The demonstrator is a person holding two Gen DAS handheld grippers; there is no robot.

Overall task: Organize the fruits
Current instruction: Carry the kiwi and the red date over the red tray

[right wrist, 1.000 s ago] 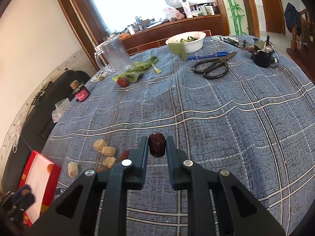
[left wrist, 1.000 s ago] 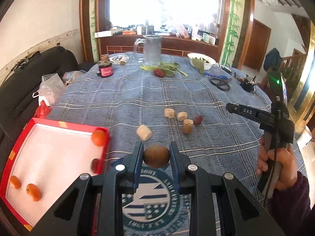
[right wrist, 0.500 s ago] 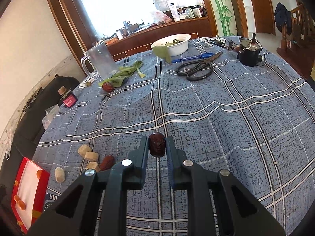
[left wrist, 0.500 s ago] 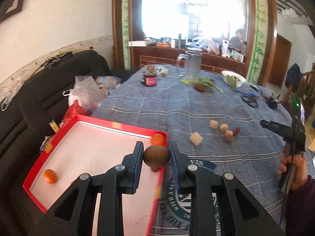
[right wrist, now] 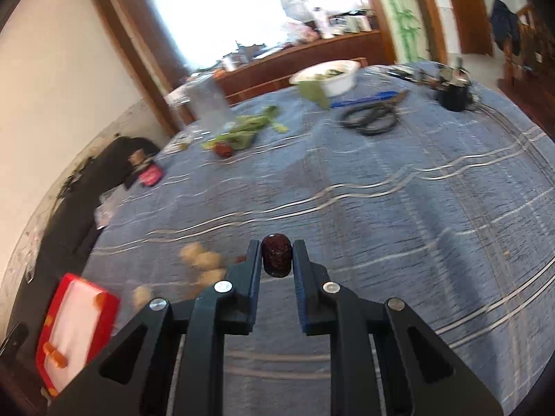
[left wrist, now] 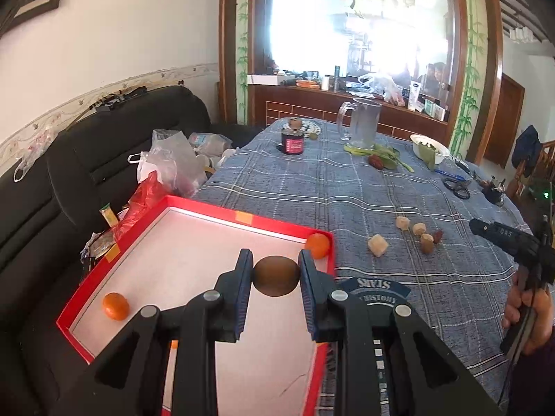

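1. Kiwi (left wrist: 276, 276), brown and oval: pinched between the two pads of the left tool (left wrist: 275, 272), held above the white floor of the red tray (left wrist: 242, 214), near its right wall.
2. Red date (right wrist: 276, 254), dark and wrinkled: pinched between the pads of the right tool (right wrist: 276, 260), held above the blue checked cloth of the bench (right wrist: 399, 208). This view is motion-blurred.
3. Tray contents seen from the left wrist: one tangerine (left wrist: 317, 245) in the far right corner, touching the wall; a second tangerine (left wrist: 116, 306) near the left wall. Part of another orange fruit shows behind the left tool's finger.
4. Tray sits at the bench edge, beside a black sofa (left wrist: 69, 173) carrying plastic bags (left wrist: 166, 163).
5. On the cloth to the right of the tray: pale lumps (left wrist: 377, 245) in a loose cluster, with another red date (left wrist: 438, 236) just beside the rightmost lumps.
6. Far end of the bench: clear jug (left wrist: 360, 123), green leaves (left wrist: 385, 154), white bowl (left wrist: 430, 147), scissors (left wrist: 458, 187), small dark jar (left wrist: 292, 142).
7. A person's hand (left wrist: 529, 315) grips the right tool's handle at the right edge of the left-wrist view.
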